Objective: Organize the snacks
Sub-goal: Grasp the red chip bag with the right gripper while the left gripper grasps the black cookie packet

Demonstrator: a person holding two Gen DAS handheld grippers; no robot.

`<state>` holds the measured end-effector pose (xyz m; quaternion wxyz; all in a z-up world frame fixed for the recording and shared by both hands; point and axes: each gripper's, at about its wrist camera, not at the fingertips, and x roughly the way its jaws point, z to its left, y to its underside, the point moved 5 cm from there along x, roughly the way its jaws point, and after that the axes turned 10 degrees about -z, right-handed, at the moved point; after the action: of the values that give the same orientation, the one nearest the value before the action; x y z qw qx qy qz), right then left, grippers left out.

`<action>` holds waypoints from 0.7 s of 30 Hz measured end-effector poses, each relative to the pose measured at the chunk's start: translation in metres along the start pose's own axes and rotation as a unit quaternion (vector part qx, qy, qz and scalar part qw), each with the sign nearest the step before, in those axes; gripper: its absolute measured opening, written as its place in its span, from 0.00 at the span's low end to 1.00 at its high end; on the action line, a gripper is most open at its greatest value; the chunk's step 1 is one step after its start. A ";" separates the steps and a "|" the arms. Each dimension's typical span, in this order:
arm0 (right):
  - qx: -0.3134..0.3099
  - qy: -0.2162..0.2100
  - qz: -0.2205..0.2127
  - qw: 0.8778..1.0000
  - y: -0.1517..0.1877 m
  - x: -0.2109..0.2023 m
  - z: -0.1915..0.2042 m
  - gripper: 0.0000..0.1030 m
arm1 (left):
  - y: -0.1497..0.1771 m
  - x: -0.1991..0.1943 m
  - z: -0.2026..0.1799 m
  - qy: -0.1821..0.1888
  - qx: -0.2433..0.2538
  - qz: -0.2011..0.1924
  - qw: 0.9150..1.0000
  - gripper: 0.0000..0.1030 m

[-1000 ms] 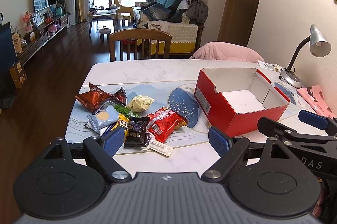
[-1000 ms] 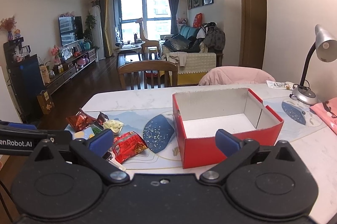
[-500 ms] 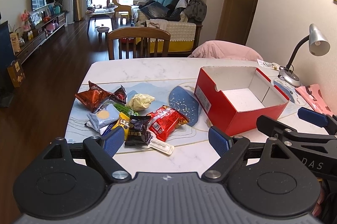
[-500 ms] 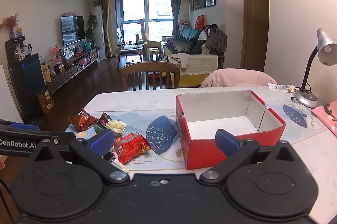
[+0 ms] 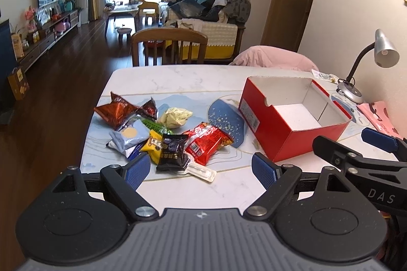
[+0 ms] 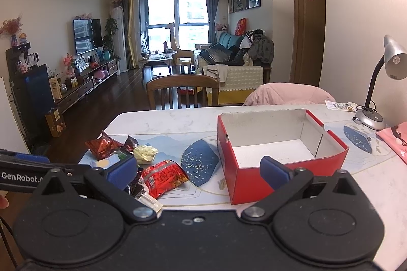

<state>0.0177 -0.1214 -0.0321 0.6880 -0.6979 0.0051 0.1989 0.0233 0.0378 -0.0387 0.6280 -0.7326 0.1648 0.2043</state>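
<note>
Red cardboard box (image 5: 292, 123) stands empty just right of the heaped snack packets (image 5: 162, 133) on the table (image 5: 178, 82), and with left gripper (image 5: 201, 169) and right gripper (image 6: 198, 171) both spread and empty, a careless pinch could drag several overlapping wrappers.

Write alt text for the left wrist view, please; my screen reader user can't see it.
An open left gripper hovers over a white marble table, its jaws spread and empty, facing a pile of snack packets beside an empty red box. The right gripper juts in at right; a living room lies beyond.
</note>
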 end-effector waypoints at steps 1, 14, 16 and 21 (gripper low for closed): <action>0.001 0.001 0.002 1.000 0.000 0.002 0.000 1.00 | 0.000 0.002 0.001 0.000 -0.003 0.002 1.000 0.84; -0.051 -0.068 0.055 0.995 0.021 0.072 0.019 0.99 | 0.009 0.044 0.037 -0.041 -0.041 0.044 0.997 0.84; -0.071 -0.085 0.066 0.992 0.026 0.086 0.021 0.98 | 0.014 0.056 0.041 -0.047 -0.042 0.056 0.996 0.84; -0.129 -0.125 0.091 0.979 0.041 0.121 0.027 0.97 | 0.018 0.078 0.054 -0.075 -0.045 0.062 0.994 0.84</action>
<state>0.1099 -0.0650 -0.1055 0.5662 -0.7470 -0.0432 0.3458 0.0768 0.0897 -0.1005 0.5914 -0.7309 0.1531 0.3042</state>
